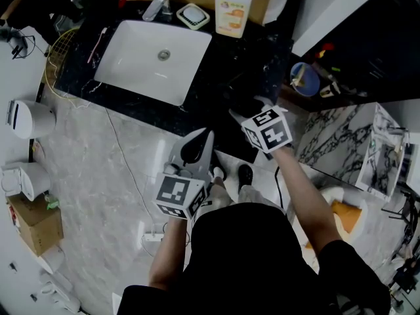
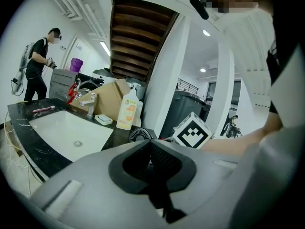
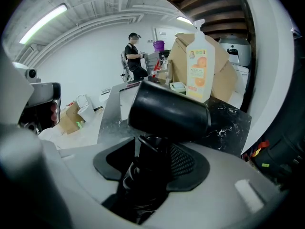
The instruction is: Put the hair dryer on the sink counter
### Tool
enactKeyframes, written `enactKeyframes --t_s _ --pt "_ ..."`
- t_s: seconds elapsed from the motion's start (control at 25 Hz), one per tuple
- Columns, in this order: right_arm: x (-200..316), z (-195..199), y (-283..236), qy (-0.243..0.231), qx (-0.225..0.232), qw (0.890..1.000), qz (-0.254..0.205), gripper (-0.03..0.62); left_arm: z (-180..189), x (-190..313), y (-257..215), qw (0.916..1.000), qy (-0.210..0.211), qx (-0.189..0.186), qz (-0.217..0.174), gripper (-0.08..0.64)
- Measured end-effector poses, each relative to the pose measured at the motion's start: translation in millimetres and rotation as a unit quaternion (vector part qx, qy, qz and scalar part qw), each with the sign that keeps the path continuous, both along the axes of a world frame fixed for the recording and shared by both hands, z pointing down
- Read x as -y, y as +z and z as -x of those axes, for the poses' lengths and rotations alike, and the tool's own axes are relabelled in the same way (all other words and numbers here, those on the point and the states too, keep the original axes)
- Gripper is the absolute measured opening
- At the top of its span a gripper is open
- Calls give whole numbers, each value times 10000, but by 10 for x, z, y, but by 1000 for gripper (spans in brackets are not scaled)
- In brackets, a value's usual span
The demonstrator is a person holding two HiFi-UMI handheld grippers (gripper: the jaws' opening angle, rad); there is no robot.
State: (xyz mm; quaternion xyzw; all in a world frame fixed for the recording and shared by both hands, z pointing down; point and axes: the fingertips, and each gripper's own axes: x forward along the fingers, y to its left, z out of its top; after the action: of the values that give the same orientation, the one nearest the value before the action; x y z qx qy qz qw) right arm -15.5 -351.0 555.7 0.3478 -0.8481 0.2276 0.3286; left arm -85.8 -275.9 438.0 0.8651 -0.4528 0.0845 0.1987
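Note:
The black hair dryer [image 3: 167,111] is held by its handle, with my right gripper [image 3: 148,168] shut on it; its barrel lies crosswise above the jaws. In the head view the hair dryer [image 1: 244,102] hangs over the black sink counter [image 1: 216,77], to the right of the white basin [image 1: 152,59], with my right gripper [image 1: 248,110] behind it. Whether it touches the counter I cannot tell. My left gripper [image 1: 199,140] is lower, off the counter's front edge, its jaws shut with nothing between them. The left gripper view shows the dryer's round rear grille [image 2: 139,135].
An orange-labelled bottle [image 1: 234,8], a soap dish [image 1: 193,16] and a faucet [image 1: 156,5] stand at the counter's back. A pink toothbrush [image 1: 100,41] lies left of the basin. A blue cup [image 1: 305,79] sits at the right. A person [image 2: 38,63] stands far off.

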Motion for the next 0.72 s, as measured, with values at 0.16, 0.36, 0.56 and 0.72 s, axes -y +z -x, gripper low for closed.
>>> enactKeyframes --t_s 0.16,0.36,0.56,0.72 --pt "6 6 55 -21 -85 10000 37 219 14 11 25 10000 -35 -38 59 0" --pt "18 17 127 -34 -190 9998 78 219 35 43 25 10000 -52 -44 46 0" --pt "34 41 180 -45 -244 9996 157 219 43 54 35 10000 -51 -29 40 0" --pt "59 42 227 -8 -290 9994 190 221 39 69 57 10000 -57 -39 56 -1"
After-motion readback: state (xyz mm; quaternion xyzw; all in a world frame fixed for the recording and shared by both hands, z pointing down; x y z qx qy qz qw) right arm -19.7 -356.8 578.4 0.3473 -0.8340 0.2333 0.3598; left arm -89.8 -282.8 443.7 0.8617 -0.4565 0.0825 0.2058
